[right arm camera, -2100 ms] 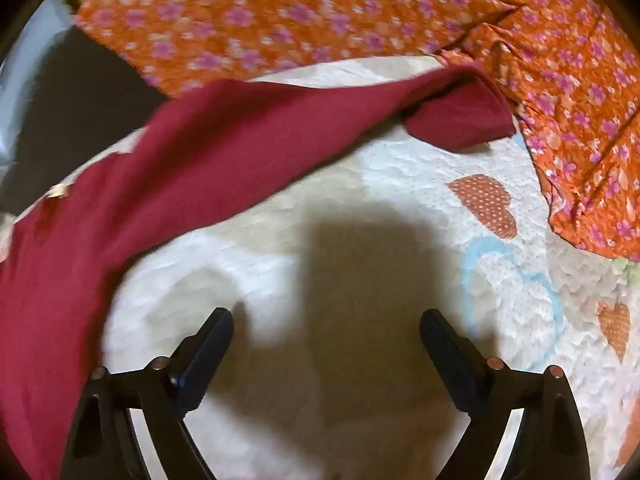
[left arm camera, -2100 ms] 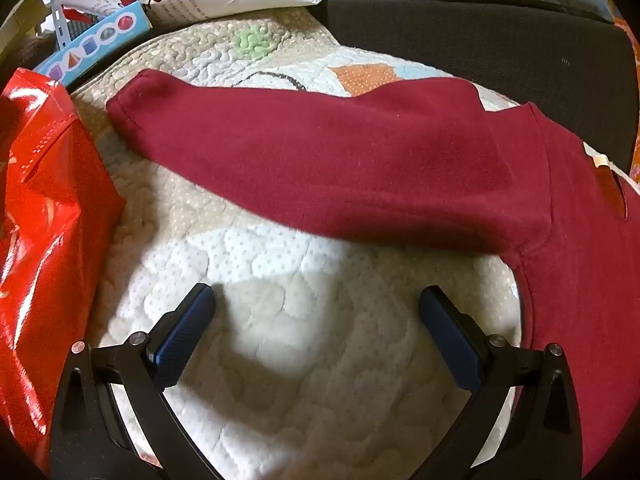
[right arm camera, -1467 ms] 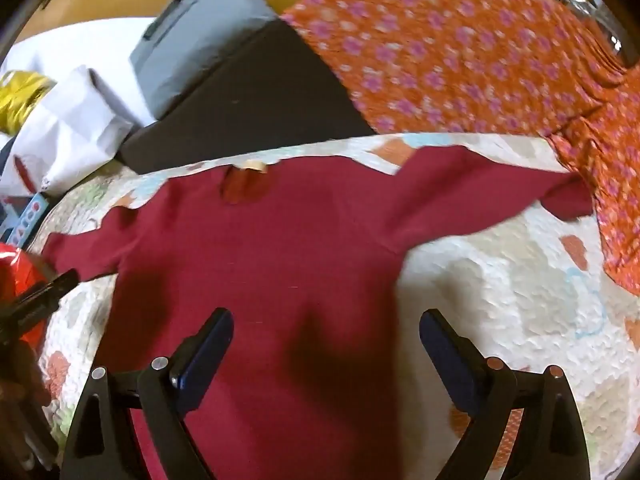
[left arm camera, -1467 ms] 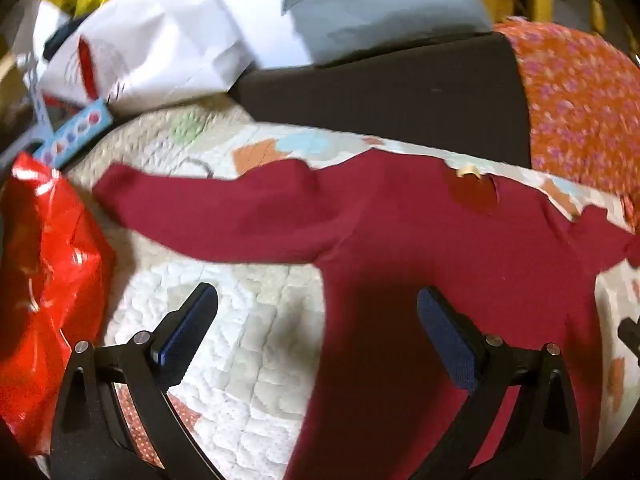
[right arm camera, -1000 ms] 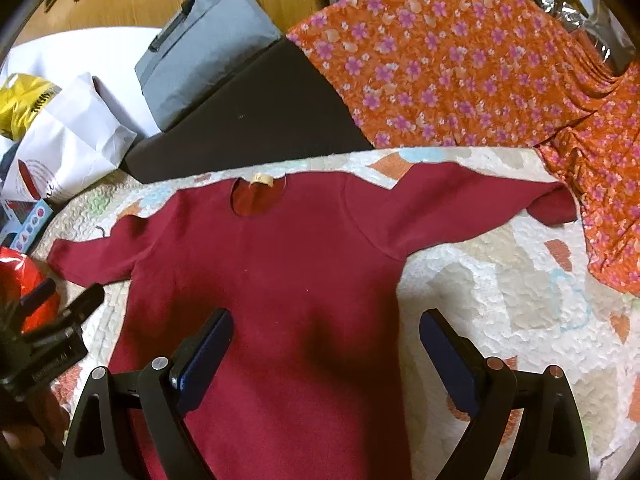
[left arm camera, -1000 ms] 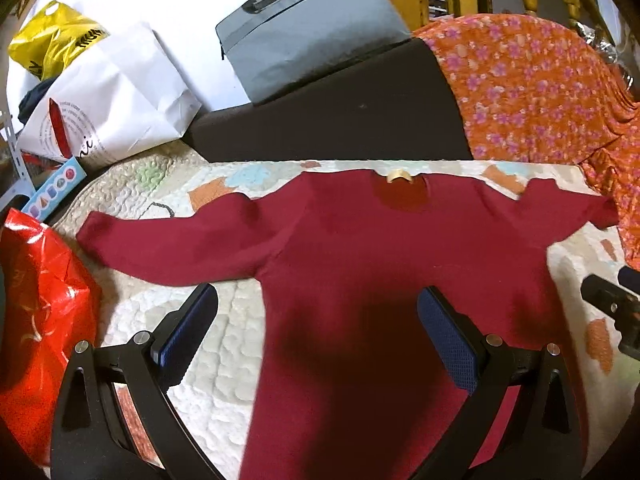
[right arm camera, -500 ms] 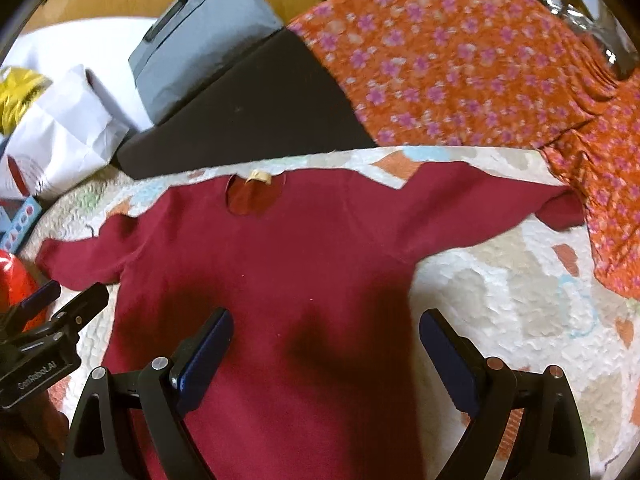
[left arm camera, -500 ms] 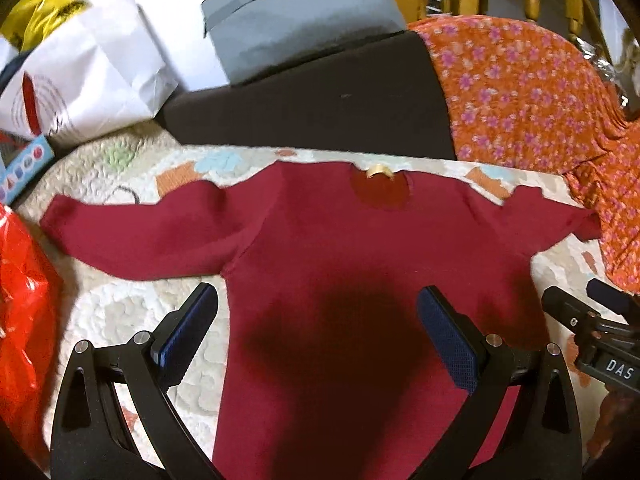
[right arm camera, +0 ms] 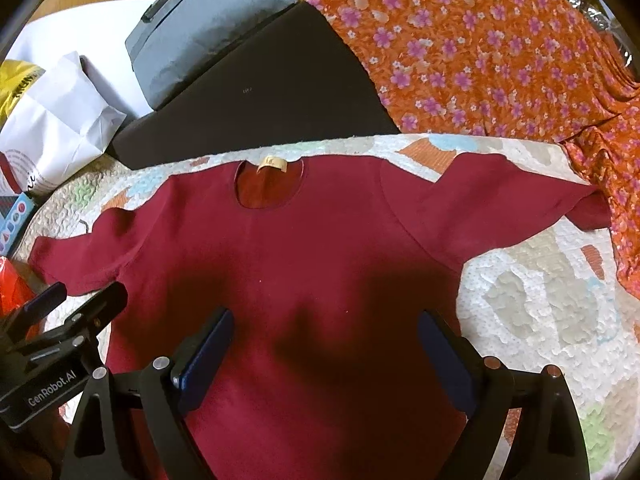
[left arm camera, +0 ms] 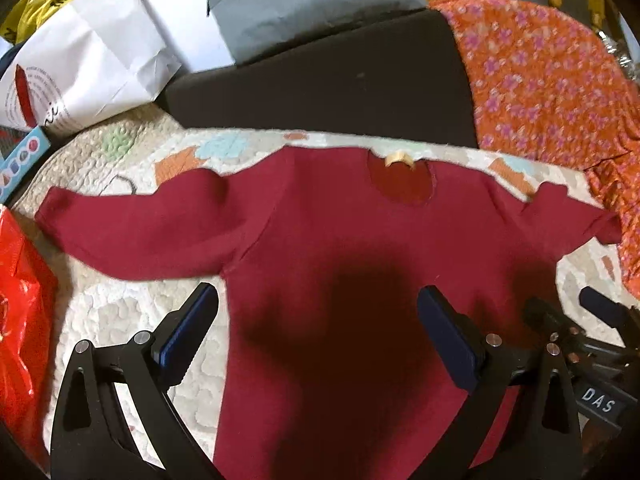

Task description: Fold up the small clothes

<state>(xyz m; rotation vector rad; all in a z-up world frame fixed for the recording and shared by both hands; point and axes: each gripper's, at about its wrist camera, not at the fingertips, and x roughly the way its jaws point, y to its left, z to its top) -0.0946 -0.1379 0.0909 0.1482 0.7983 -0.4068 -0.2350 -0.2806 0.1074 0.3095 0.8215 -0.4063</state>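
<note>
A dark red long-sleeved top lies flat on a quilted mat, front up, both sleeves spread sideways, neck hole with a tan label at the far side. It also shows in the right wrist view. My left gripper is open and empty, hovering above the top's lower body. My right gripper is open and empty, also above the body. Each gripper shows at the edge of the other's view.
A red plastic bag lies left of the mat. A white paper bag and a grey bag sit behind. An orange flowered cloth drapes at the right. A dark cushion borders the mat's far edge.
Both grippers have pulled back from the sleeves to the middle, over the top's body, and moved a little closer. Both stayed open. The top has not moved.
</note>
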